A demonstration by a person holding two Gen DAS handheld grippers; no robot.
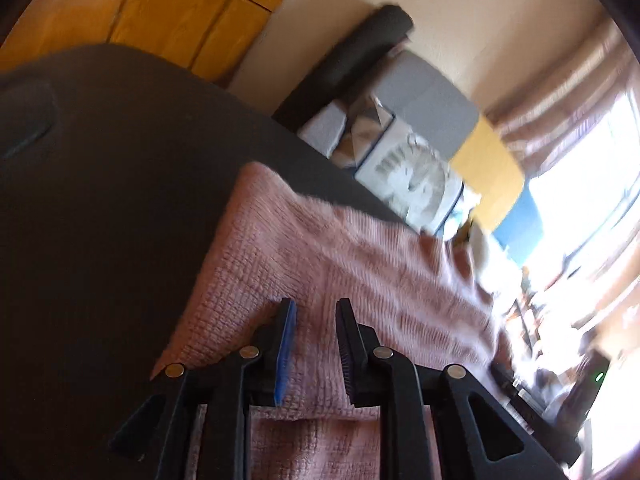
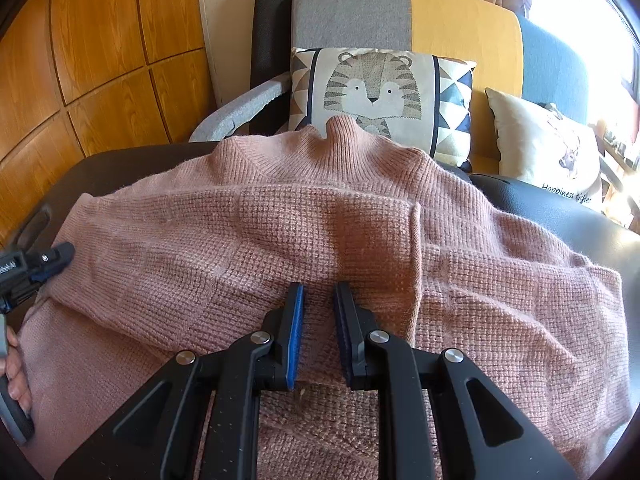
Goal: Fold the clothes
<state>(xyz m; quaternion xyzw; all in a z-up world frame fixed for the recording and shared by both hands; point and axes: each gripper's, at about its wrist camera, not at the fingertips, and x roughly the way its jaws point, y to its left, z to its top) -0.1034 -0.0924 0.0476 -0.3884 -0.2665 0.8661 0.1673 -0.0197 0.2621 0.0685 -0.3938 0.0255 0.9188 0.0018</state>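
Note:
A pink knitted sweater [image 2: 280, 216] lies spread over a dark table [image 2: 132, 160], collar at the far side and one sleeve folded across the body. My right gripper [image 2: 320, 292] rests on the sweater's near middle, its jaws shut on a pinch of knit. At the sweater's left edge my left gripper [image 2: 56, 258] holds the folded side, with a person's hand [image 2: 16, 376] on its handle. In the left wrist view the left gripper [image 1: 315, 308] is shut on the sweater [image 1: 320, 240], which stretches away over the table [image 1: 100, 200]; the background is blurred.
Behind the table stands a grey, yellow and blue sofa [image 2: 460, 28] with a tiger cushion [image 2: 372, 88] and a deer cushion [image 2: 548, 148]. A dark rolled mat [image 2: 272, 20] leans beside it. Wooden wall panels [image 2: 100, 60] are at the left, a bright window at the right.

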